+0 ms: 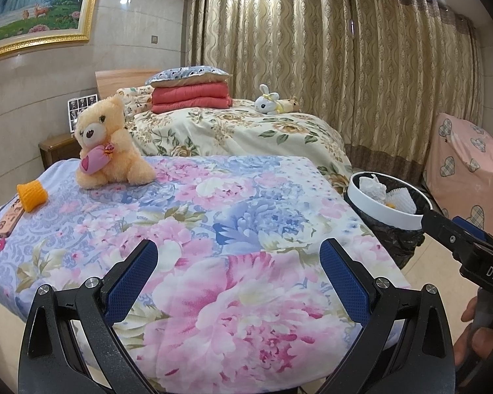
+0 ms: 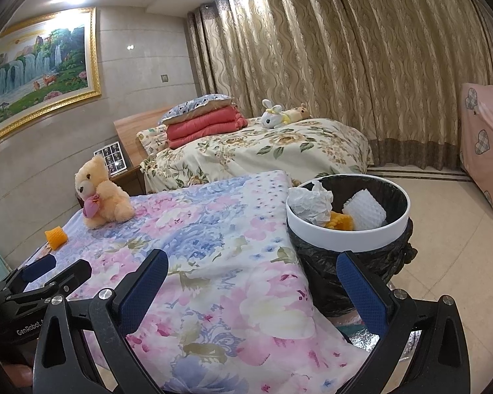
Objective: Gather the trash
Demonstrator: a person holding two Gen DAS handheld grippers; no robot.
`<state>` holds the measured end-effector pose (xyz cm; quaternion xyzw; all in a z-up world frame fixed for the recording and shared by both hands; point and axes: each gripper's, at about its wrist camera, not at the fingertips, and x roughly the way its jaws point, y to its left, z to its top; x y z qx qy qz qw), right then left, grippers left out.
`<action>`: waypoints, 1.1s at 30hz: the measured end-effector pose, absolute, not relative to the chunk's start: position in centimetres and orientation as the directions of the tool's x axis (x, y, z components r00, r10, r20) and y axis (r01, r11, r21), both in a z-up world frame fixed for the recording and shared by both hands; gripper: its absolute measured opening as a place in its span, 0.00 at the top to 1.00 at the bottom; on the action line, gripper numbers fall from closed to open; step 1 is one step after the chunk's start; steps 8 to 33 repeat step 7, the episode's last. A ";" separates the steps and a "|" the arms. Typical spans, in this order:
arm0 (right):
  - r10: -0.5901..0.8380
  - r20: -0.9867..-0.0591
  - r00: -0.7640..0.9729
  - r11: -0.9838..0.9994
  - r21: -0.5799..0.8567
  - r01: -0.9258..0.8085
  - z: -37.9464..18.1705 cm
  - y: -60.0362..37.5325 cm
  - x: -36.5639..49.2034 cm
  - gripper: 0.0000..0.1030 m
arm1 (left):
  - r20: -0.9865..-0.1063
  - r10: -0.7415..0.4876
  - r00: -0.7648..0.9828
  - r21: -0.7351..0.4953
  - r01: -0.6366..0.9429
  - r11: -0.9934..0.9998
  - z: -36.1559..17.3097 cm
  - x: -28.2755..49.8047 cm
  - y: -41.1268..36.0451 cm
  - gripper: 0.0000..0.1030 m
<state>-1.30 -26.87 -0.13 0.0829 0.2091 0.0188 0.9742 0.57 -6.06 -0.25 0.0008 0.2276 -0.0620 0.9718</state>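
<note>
Room: bedroom, floral-covered bench [image 1: 213, 229]
Bin [image 2: 346, 229]: right, holding paper
Left gripper [image 1: 238, 282]: released, empty
Right gripper [image 2: 251, 292]: released, empty
Trash: orange foam net [image 1: 32, 195], far left
Next: likely reach, pinch net

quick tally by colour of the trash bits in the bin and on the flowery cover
white: 2, the crumpled paper and foam net in the bin
orange: 2, a foam net in the bin and one on the cover
total: 4
</note>
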 end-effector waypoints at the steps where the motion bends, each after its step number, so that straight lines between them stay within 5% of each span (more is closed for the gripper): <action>1: 0.071 -0.407 0.911 0.986 0.169 -0.001 -0.2 -26.9 -1.1 0.00 | -0.446 -0.122 0.887 -0.030 0.122 0.992 -0.3 0.6 -6.0 0.02; 33: 0.067 -0.428 0.901 0.985 0.171 0.008 -0.6 -27.2 -0.6 0.00 | -0.465 -0.128 0.876 -0.044 0.121 0.992 -0.8 1.1 -5.8 0.02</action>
